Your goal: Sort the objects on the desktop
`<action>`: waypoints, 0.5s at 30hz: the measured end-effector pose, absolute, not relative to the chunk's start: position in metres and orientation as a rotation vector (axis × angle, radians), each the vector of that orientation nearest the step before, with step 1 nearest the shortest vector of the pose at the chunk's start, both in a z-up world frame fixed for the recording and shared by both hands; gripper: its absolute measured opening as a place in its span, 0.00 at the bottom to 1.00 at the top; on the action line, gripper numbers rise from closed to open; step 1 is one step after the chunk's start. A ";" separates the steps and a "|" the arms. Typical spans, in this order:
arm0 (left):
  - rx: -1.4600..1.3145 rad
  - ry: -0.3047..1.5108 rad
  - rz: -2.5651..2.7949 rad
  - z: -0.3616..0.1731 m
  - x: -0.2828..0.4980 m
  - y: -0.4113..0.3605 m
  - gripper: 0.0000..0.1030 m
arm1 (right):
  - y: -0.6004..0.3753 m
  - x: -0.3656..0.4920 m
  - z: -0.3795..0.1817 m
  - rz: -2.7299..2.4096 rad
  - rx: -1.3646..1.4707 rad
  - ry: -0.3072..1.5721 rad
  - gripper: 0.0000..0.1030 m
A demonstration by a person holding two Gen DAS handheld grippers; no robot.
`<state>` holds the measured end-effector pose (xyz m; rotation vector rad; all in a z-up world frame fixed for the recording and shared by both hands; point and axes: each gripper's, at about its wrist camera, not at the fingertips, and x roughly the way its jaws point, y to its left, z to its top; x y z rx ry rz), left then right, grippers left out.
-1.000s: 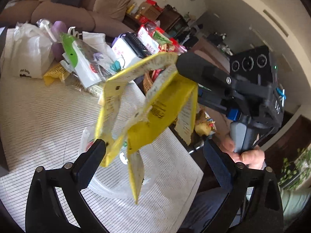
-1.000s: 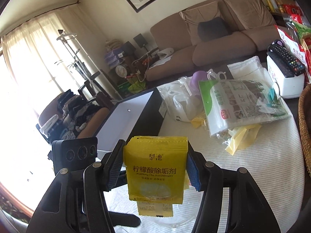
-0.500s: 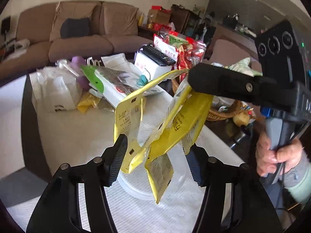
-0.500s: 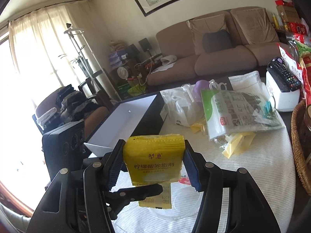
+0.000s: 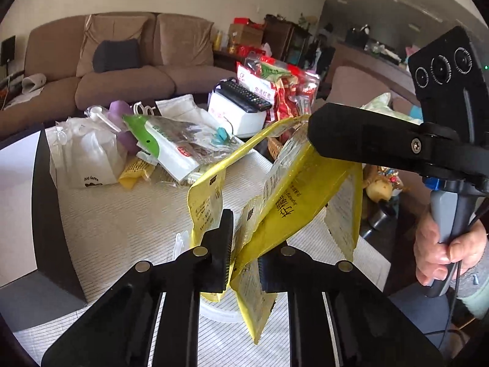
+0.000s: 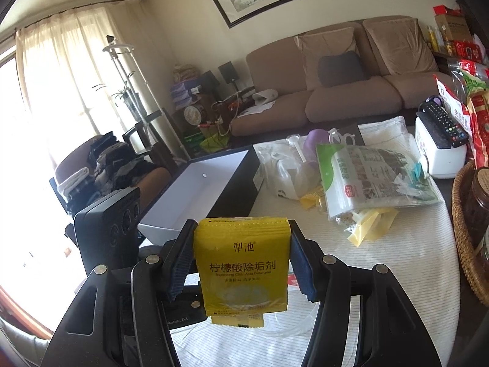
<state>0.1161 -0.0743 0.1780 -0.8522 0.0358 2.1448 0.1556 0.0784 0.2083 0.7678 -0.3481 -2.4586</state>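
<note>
Both hand-held grippers, left (image 5: pixel 243 244) and right (image 6: pixel 241 263), clamped on yellow sachets (image 6: pixel 241 264) above the table (image 6: pixel 397 263).

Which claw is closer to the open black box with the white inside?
Left. The left claw is beside the open black box, its body showing by the box's near end in the right view. The right claw is farther out over the table.

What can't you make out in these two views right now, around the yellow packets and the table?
- Left wrist view: how many yellow packets hang in the bunch; they overlap. The right gripper covers their tops.
- Left wrist view: the clear plastic lid under them, mostly hidden by the left gripper.
- Right wrist view: the wicker basket, cut off by the edge.
- Right wrist view: small print on the packets, too fine.
</note>
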 end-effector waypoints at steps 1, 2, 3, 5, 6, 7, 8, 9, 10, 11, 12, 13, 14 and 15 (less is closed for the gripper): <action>-0.844 0.020 2.140 0.179 0.114 -0.073 0.13 | 0.079 0.157 0.210 -2.465 0.761 -0.346 0.58; -0.848 -0.010 2.124 0.179 0.110 -0.072 0.13 | 0.080 0.158 0.213 -2.474 0.755 -0.341 0.58; -0.855 -0.042 2.106 0.178 0.107 -0.071 0.13 | 0.081 0.160 0.215 -2.479 0.750 -0.336 0.58; -0.871 -0.072 2.089 0.175 0.103 -0.067 0.13 | 0.083 0.161 0.217 -2.485 0.749 -0.329 0.58; -0.880 -0.069 2.092 0.173 0.101 -0.064 0.13 | 0.084 0.161 0.216 -2.485 0.753 -0.327 0.58; -0.888 -0.050 2.108 0.170 0.100 -0.061 0.13 | 0.084 0.160 0.213 -2.487 0.762 -0.323 0.58; -0.892 -0.022 2.132 0.167 0.099 -0.058 0.13 | 0.084 0.159 0.210 -2.491 0.768 -0.318 0.58; -0.901 0.004 2.156 0.164 0.099 -0.056 0.13 | 0.083 0.158 0.205 -2.496 0.774 -0.311 0.58; -0.914 0.025 2.175 0.160 0.097 -0.055 0.13 | 0.083 0.157 0.199 -2.497 0.784 -0.313 0.58; -0.933 0.040 2.189 0.156 0.095 -0.054 0.13 | 0.084 0.156 0.193 -2.495 0.793 -0.327 0.58; -0.952 0.046 2.197 0.152 0.092 -0.054 0.15 | 0.084 0.155 0.187 -2.492 0.798 -0.345 0.58; -0.984 0.051 2.194 0.147 0.089 -0.053 0.16 | 0.085 0.154 0.181 -2.493 0.805 -0.353 0.58; -1.017 0.050 2.177 0.142 0.087 -0.052 0.16 | 0.085 0.154 0.176 -2.497 0.817 -0.355 0.58; -1.048 0.049 2.157 0.138 0.085 -0.052 0.17 | 0.085 0.153 0.170 -2.494 0.830 -0.364 0.58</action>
